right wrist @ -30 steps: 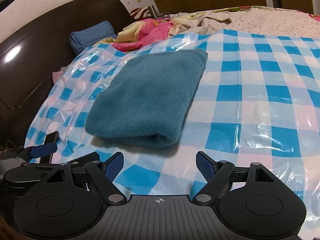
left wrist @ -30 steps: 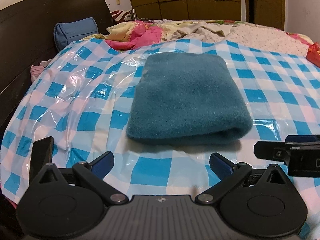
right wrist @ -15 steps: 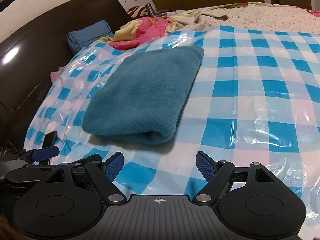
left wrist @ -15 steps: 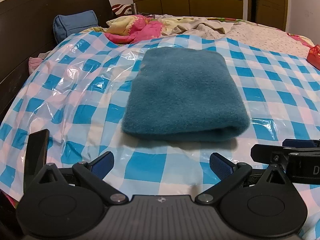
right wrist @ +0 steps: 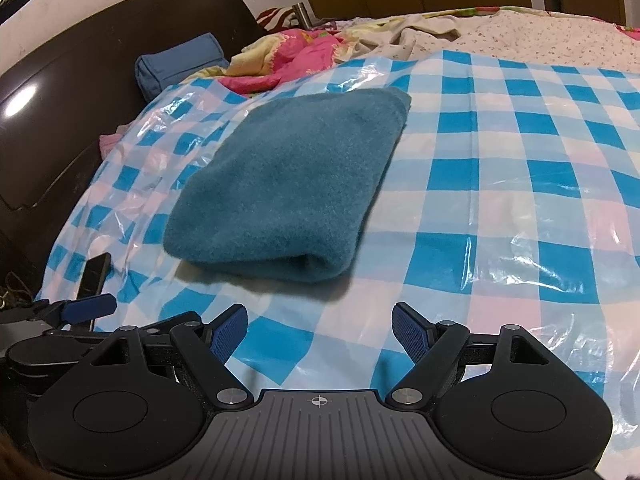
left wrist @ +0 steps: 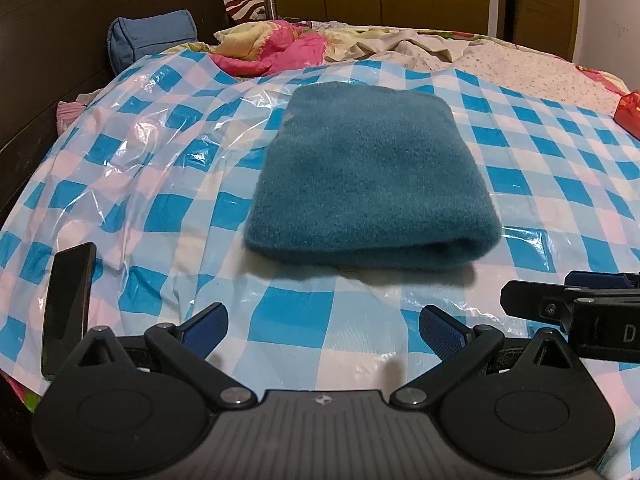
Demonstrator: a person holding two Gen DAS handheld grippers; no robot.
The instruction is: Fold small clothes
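A teal fleece cloth lies folded into a thick rectangle on the blue-and-white checked plastic sheet over the bed; the rounded fold faces me. It also shows in the right wrist view. My left gripper is open and empty, held back from the cloth's near edge. My right gripper is open and empty, near the cloth's near right corner. The right gripper's finger shows at the right of the left wrist view.
A dark phone lies at the sheet's near left edge. A dark headboard, a blue bolster pillow and crumpled pink and yellow bedding lie at the back. A red object sits far right.
Both grippers have drawn back a little from the cloth and stayed open. The cloth has not moved. More of the phone at the left shows now.
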